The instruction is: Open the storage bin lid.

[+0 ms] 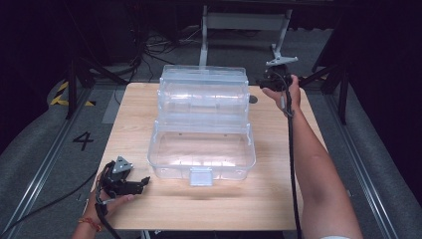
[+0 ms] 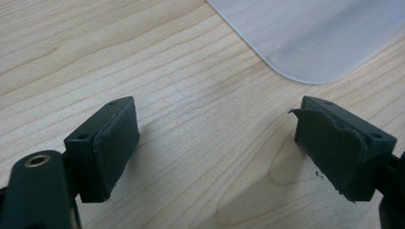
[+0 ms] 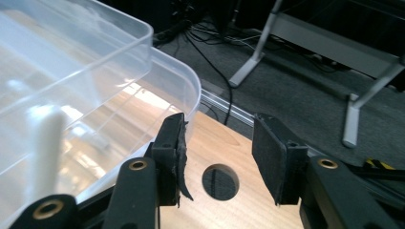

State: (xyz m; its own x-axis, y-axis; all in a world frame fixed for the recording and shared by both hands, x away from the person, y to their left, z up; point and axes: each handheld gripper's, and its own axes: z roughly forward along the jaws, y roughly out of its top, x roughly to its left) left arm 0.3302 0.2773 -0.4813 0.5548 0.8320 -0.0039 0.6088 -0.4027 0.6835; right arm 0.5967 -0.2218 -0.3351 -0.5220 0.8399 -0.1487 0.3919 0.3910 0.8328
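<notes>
clear plastic box (image 1: 201, 124) sits open mid-table (image 1: 278, 199). your right tongs (image 1: 272, 79) hover by its far right corner, arm outstretched, part open, empty. left tongs (image 1: 142, 183) (wide open, empty) rest near its front left corner.

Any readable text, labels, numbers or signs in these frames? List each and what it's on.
"4": dark numeral painted on the grey floor left of the wooden table.
Yellow and black hazard stripes: a marking without words, on the floor farther back on the left.
Clear plastic box: no label or print that I can make out.
Left gripper and right gripper: no lettering readable on them.
</notes>
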